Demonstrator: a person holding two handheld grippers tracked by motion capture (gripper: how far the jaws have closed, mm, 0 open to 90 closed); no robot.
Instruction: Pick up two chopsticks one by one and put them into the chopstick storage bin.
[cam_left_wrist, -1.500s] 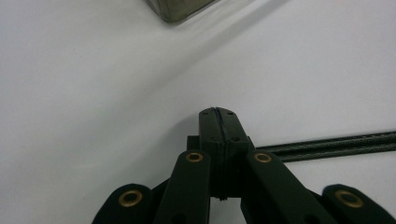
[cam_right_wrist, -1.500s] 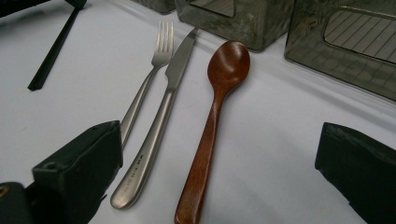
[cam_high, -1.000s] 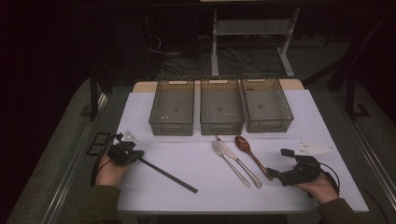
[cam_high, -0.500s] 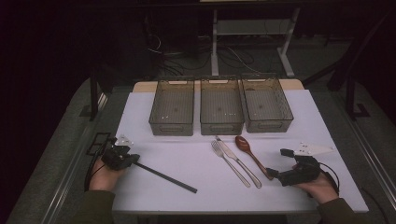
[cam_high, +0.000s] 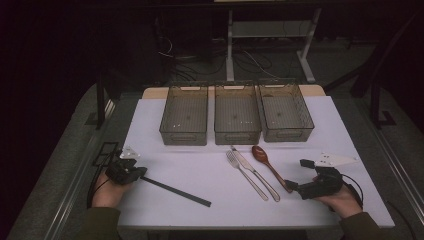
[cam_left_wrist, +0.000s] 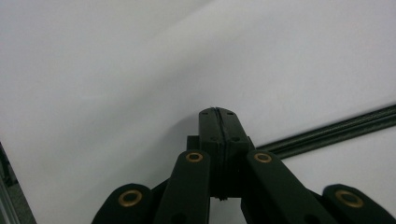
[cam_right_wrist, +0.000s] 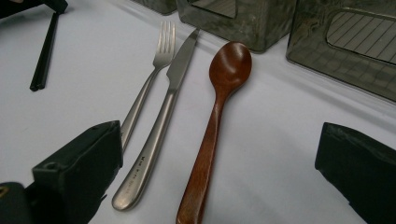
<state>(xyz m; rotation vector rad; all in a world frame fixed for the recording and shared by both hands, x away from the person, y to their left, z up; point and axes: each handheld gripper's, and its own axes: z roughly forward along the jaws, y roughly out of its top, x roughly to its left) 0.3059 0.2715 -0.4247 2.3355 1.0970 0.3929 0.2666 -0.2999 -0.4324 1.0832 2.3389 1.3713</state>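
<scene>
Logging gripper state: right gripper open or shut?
Open. The right gripper has its two black jaws set wide apart, with the wooden spoon's handle lying between them, untouched.

The left gripper (cam_high: 131, 171) rested low at the near left of the table, held in the person's left hand (cam_high: 107, 189), and its two black jaws were pressed together with only a thin line between them. The right gripper (cam_high: 295, 187) lay at the near right in the right hand (cam_high: 345, 200), pointing left. Its jaws stood wide apart.
</scene>
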